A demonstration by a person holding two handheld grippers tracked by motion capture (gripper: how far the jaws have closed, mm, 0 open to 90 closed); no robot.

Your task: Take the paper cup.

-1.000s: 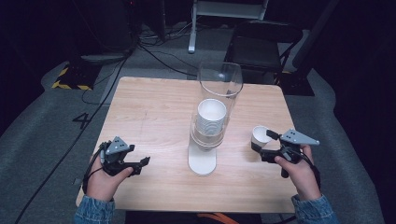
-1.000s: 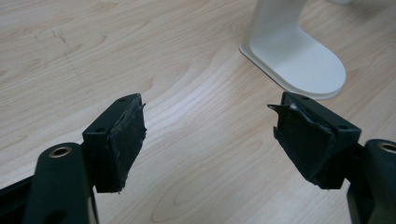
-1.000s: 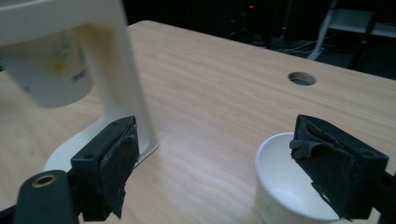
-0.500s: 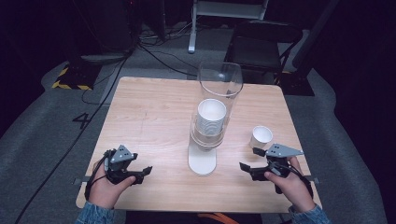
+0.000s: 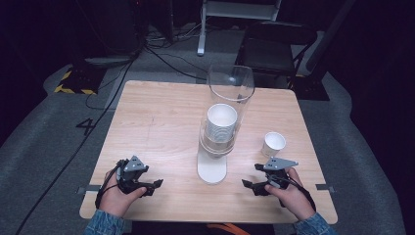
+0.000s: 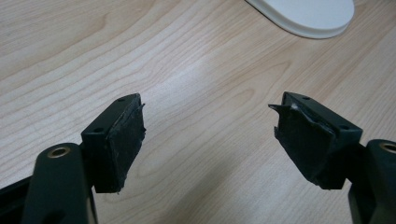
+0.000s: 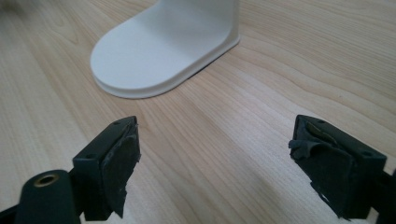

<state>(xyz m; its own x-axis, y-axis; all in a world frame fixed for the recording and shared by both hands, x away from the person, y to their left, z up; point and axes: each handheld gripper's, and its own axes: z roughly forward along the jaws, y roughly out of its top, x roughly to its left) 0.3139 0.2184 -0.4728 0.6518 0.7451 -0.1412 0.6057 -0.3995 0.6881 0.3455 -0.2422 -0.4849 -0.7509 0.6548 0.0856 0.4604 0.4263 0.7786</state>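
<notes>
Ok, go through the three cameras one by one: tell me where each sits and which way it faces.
High view: fixed above the person's side, looking forward and down on the table, cup dispenser and lone paper cup; both hands show, holding the left gripper and right gripper.
Left gripper view: rides the left gripper, looking along its open jaws at tabletop and the dispenser's white base.
Right gripper view: rides the right gripper, jaws open, facing the same base.
Shared: the white base shows in both gripper views.

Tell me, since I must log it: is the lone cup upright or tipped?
Upright: the lone cup stands on the table with its open mouth facing up.
</notes>
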